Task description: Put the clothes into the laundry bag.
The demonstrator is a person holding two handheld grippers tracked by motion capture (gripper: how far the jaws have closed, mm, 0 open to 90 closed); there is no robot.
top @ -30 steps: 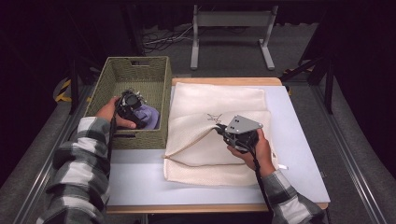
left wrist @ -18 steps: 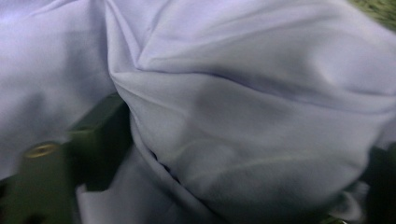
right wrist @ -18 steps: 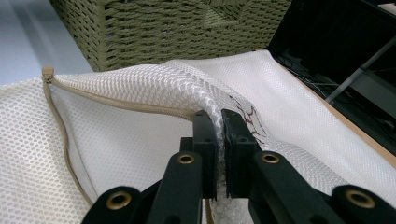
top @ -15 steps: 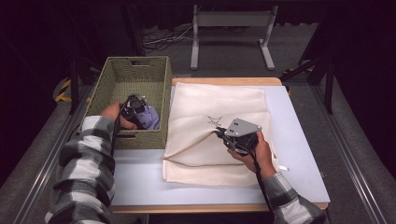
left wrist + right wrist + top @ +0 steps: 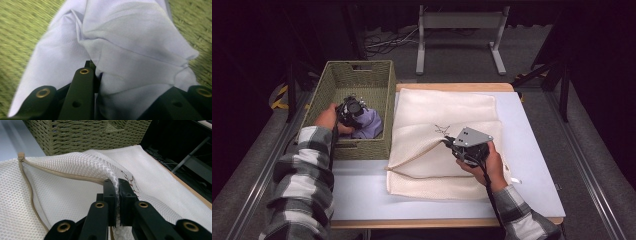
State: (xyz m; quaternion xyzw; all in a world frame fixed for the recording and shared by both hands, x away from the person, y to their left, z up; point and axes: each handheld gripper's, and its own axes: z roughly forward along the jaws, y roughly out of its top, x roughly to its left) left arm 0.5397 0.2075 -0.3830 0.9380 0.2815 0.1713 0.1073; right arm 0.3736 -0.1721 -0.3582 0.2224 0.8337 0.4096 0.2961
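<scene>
Right gripper view, nearest first: shows the right gripper (image 5: 117, 182) clamped tight on a raised fold of the white mesh bag (image 5: 62, 202), pads pressed together with only the netting between them. Lifts that upper layer clear of the lower one, leaving the zipper edge (image 5: 27, 177) curving open toward the wicker basket (image 5: 82, 135). Lies flat otherwise on the pale table (image 5: 532, 150), just beside the basket.

Farther off, inside the basket: finds the left gripper (image 5: 122, 82) down on the lavender garment (image 5: 130, 40), jaws just been closing, bunched cloth gathered between them and squeezed against the pads. Looks like a grip on a thick wad rather than a thin edge, so not fully closed.

Probably the pick-up step, ahead of stuffing the garment into the bag. To do it well: take a deep bite of several layers, not one loose flap; lift straight up until the trailing cloth clears the basket wall; keep the bag's mouth held high and wide; bring the garment in low through the opening, bulk first. Worth watching for a sleeve snagging on the weave or the zipper.
</scene>
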